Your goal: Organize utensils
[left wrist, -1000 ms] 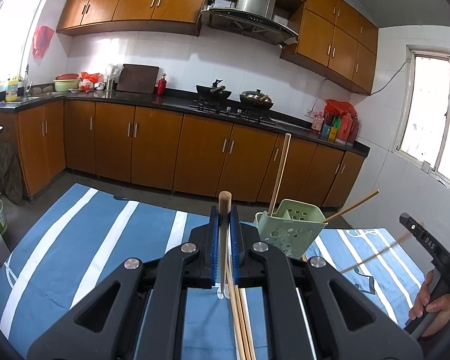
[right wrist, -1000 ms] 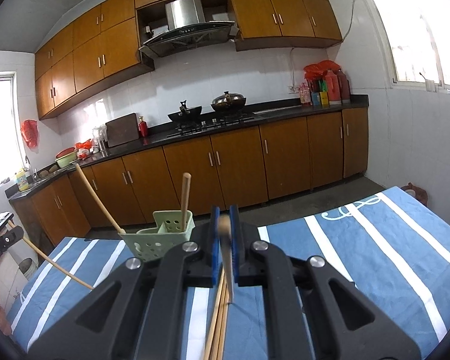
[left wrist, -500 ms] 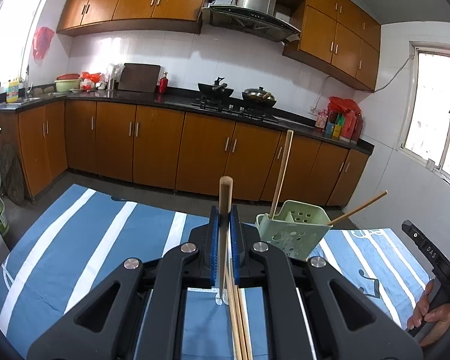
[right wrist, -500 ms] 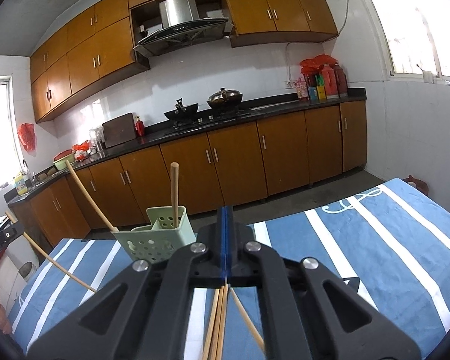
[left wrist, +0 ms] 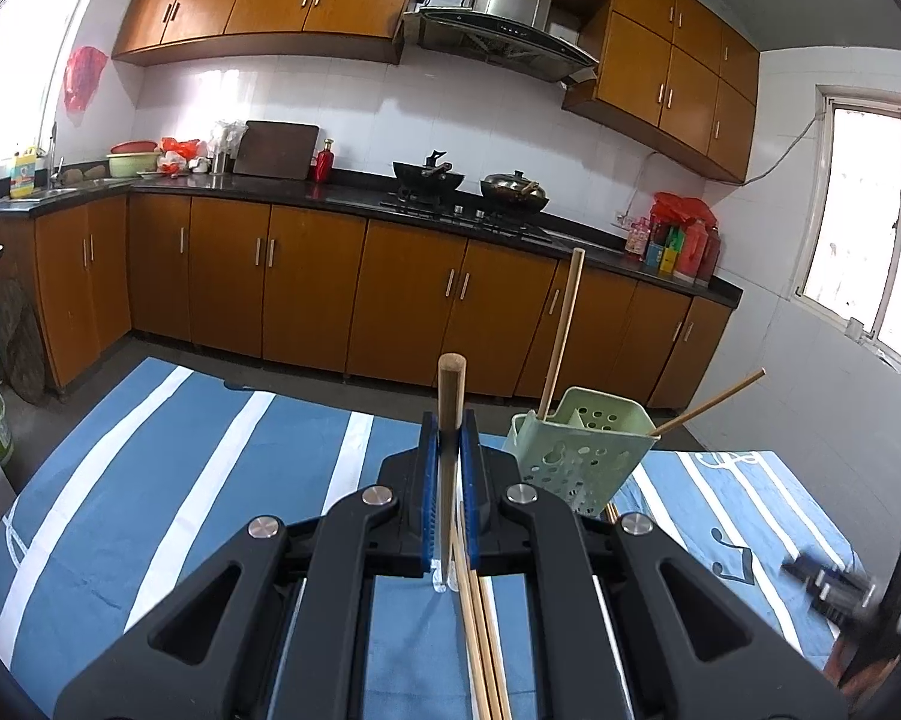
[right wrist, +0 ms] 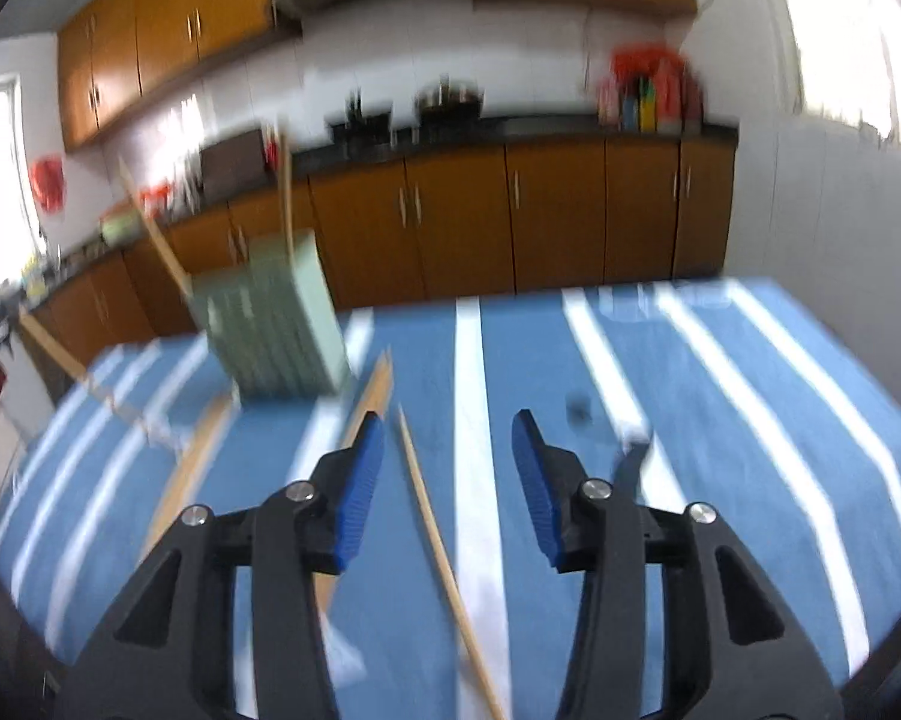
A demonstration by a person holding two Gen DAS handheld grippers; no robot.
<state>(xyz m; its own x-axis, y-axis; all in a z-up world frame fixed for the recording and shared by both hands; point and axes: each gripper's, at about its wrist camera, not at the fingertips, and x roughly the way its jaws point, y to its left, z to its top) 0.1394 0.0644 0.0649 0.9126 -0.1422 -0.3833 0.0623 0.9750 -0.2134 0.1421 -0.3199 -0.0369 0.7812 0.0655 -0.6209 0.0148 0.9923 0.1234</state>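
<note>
In the left wrist view my left gripper [left wrist: 449,429] is shut on a wooden chopstick [left wrist: 451,381] that stands up between the blue pads. Just right of it sits the pale green perforated holder [left wrist: 576,456] with two chopsticks leaning in it. Several loose chopsticks [left wrist: 480,630] lie on the cloth under my left gripper. The right wrist view is blurred: my right gripper [right wrist: 447,453] hangs low over the cloth and its jaws are opening. One chopstick [right wrist: 432,516] lies on the cloth between them, untouched by the pads. The green holder [right wrist: 276,324] stands beyond, to the left.
A blue cloth with white stripes [left wrist: 150,480] covers the table. More chopsticks [right wrist: 366,402] lie near the holder's base. Brown kitchen cabinets [left wrist: 306,288] and a dark counter run behind the table. The right-hand gripper shows blurred at the edge [left wrist: 840,588].
The right gripper sank toward the cloth and tipped downward, and its jaws went from shut to apart. The stick once between its pads now lies on the cloth. The left gripper kept still.
</note>
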